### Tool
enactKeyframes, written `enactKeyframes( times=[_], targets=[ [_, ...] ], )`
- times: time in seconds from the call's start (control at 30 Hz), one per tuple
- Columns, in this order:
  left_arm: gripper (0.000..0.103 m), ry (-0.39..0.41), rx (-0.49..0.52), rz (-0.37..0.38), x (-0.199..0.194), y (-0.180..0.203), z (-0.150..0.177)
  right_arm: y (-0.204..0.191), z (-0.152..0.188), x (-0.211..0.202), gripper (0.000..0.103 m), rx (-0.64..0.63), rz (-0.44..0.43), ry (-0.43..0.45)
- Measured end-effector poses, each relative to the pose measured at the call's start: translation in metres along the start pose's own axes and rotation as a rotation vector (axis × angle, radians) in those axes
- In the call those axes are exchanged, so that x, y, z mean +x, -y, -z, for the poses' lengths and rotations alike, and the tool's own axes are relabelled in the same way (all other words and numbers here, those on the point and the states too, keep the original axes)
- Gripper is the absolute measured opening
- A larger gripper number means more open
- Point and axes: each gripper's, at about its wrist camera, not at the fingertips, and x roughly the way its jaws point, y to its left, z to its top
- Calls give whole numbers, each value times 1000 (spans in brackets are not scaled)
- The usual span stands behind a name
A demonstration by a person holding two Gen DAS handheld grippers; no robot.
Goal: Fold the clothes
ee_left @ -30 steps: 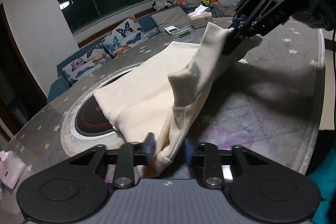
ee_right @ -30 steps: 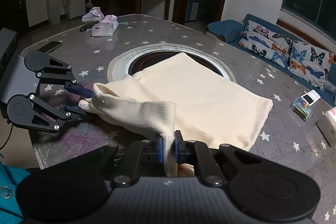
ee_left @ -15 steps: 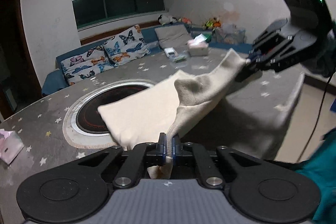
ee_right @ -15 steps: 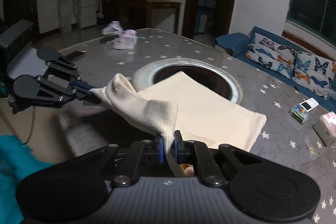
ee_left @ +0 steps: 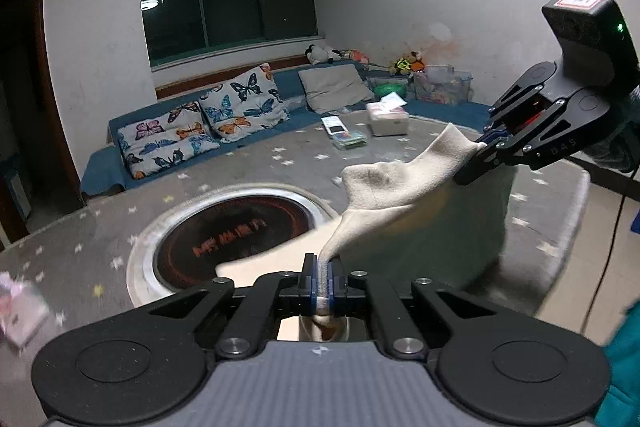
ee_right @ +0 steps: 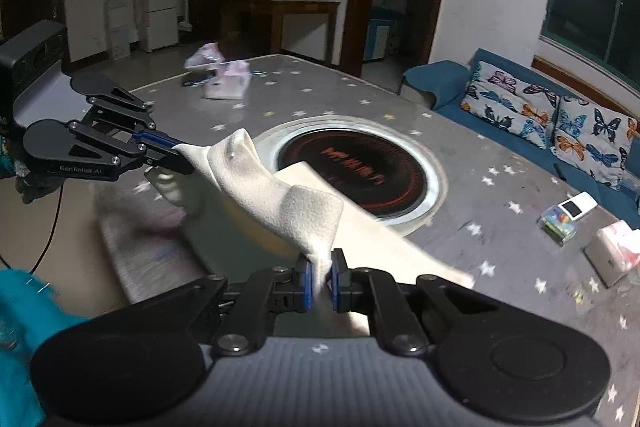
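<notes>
Left tool (ee_left: 324,281) and right tool (ee_right: 320,277) each clamp the cream garment (ee_left: 400,195), lifted at counter (ee_left: 100,243) near edge. Fold unfinished; laying down remains.

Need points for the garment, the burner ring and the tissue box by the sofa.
garment (ee_right: 276,195), right wrist view, on the raised fold between the grippers.
burner ring (ee_left: 236,227), left wrist view, on the dark glass centre.
tissue box (ee_left: 389,123), left wrist view, on its front face.

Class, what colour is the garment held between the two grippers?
Cream garment, plain, no pattern; clearest in the right wrist view.
</notes>
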Motion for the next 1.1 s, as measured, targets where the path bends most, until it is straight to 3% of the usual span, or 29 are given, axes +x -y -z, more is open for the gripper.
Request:
enactKeyframes(
  times=[0.17,0.4,0.5,0.63,0.77,0.97,1.1],
  targets=[
    [5,-34,-34,-28,62,-27,-18,35,-19,34,8,29,34,-18],
    [5,-132,-135,-102,142,-49,-12,64,-6,96,9,182,86,-70],
    [7,-170,-175,-145,166,-55,-5,76,0,123,15,248,108,-93],
    [8,-192,-218,-171,169,-66,0,88,4,126,23,320,144,-74],
    [8,-167,-267,-162,156,-67,-8,96,3,107,23,359,191,-26],
    [8,-147,-287,-48,150,-44,-27,82,-6,115,21,329,118,-31],
    [8,-170,-300,-36,166,-36,-26,78,-6,137,20,336,103,-53]
  ],
)
